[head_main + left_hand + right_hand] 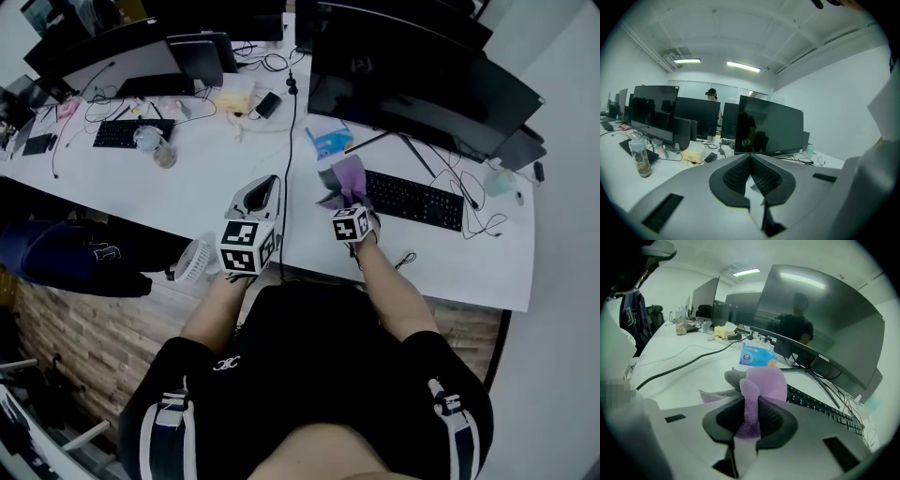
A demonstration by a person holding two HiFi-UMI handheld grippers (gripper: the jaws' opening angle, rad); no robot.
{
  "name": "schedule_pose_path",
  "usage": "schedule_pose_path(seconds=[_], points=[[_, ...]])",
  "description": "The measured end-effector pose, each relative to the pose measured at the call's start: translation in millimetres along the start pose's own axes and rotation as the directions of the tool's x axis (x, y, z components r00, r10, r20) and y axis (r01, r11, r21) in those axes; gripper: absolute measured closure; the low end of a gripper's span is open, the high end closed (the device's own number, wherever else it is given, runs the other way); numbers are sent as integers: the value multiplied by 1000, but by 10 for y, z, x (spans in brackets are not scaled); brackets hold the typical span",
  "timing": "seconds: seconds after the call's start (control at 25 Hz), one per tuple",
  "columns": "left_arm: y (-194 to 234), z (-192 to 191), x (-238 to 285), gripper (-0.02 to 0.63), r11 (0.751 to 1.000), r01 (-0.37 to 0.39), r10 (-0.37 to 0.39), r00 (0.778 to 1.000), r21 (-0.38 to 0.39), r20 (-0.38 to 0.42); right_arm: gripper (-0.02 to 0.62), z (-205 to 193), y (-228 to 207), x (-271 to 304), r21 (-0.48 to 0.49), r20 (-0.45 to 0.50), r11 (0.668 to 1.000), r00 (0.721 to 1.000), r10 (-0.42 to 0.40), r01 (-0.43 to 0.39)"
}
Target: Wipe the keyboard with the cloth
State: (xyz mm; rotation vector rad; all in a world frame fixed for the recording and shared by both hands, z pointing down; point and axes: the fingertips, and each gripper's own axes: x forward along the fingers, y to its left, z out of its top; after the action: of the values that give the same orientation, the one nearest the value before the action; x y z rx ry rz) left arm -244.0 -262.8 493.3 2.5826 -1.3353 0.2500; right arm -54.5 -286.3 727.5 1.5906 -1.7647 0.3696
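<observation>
My right gripper (750, 401) is clamped on a thin fold of the fluffy purple cloth (766, 380), which hangs just left of the flat black keyboard (412, 199) on the white desk (187, 197). I judge that this narrow pinch may slip once I drag it across the keys, or the loose bulk may snag a keycap. My left gripper (751, 161) is closed on nothing. I count two grippers, one cloth, and two keyboards, the other black keyboard (131, 132) lying far left.

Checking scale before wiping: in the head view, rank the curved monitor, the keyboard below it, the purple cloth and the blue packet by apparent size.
1. curved monitor
2. keyboard
3. purple cloth and blue packet: about alike. The cloth is bunched in the right gripper, so unranked.
</observation>
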Motion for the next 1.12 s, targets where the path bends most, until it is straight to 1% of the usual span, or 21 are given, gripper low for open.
schedule_pose_path(seconds=[0.16,0.36,0.44,0.52,0.64,0.76,0.92,1.12], points=[[-5,5,-47,594,1000,-11,11,1000,2,9,508,104,10,85,-48,-2,999,1000,16,-16],[38,15,-92,594,1000,-31,31,999,2,16,507,182,-62,216,14,-67,1000,998,14,-13],[32,15,-97,594,999,-37,37,999,-3,17,506,173,-89,228,17,-78,1000,997,21,-20],[18,14,-92,594,999,-40,40,999,-8,16,506,170,-97,208,4,-59,1000,998,27,-26],[-5,-11,-50,594,999,-38,38,999,-11,9,505,178,-116,201,0,-30,1000,999,15,-15],[-45,-43,12,594,1000,-29,29,1000,-9,-4,505,170,-151,205,11,-29,1000,1000,10,-10],[-175,-8,123,594,1000,-14,14,1000,-5,-8,505,70,-371,160,34,-31,999,1000,-5,6],[-376,45,271,594,1000,1,-1,1000,3,-7,505,-55,-557,110,51,-34,999,999,4,-3]])
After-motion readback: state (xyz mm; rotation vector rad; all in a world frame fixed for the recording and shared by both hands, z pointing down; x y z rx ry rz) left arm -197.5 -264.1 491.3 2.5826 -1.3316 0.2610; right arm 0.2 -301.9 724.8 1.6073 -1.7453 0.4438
